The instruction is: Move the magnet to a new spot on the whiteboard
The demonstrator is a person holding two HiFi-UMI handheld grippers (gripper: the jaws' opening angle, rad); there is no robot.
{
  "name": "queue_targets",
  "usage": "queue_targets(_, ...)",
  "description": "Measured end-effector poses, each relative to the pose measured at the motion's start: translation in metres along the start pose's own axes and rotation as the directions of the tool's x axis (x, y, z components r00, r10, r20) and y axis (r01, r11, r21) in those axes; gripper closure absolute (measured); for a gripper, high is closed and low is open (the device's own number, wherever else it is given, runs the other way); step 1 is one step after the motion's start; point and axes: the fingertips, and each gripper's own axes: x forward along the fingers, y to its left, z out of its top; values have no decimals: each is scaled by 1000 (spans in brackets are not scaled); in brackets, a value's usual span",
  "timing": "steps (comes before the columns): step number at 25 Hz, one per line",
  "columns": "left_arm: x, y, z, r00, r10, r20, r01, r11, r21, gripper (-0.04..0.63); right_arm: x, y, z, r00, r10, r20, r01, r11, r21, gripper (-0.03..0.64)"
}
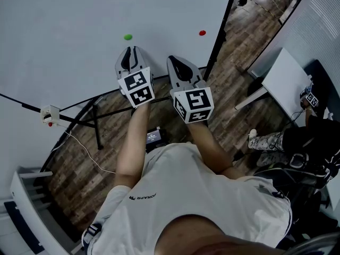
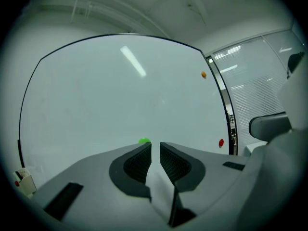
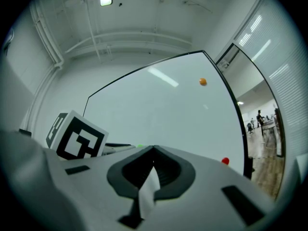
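the whiteboard [image 1: 79, 15] stands ahead. the left gripper [image 2: 155, 146], jaws a narrow slit apart and holding nothing, should probably widen and centre on the green magnet [image 2: 144, 140], stuck to the board just past its left tip, before closing. the right gripper [image 3: 153, 150] is pinched together, empty. count: one board, two grippers, three magnets, with a red magnet [image 2: 221, 142] and an orange magnet [image 2: 203, 74]

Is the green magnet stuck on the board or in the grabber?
On the board. The green magnet sits on the whiteboard just ahead of the left gripper; its jaws stand apart, empty.
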Motion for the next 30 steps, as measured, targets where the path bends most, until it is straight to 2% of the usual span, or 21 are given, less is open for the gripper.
queue_targets(3, -5, -3, 0, 1000, 3, 4, -3, 1000, 1, 560, -3, -1, 0, 1000, 0, 0, 0, 1000, 0, 603)
queue_targets(12, -15, -6, 4, 1000, -8, 30, 9, 999, -33, 581, 0, 1, 1, 1000, 5, -1, -5, 1000, -2, 603)
queue_targets(30, -48, -18, 1, 998, -39, 41, 40, 998, -41, 594, -8, 3, 6, 1000, 10, 8, -10, 1000, 7, 603)
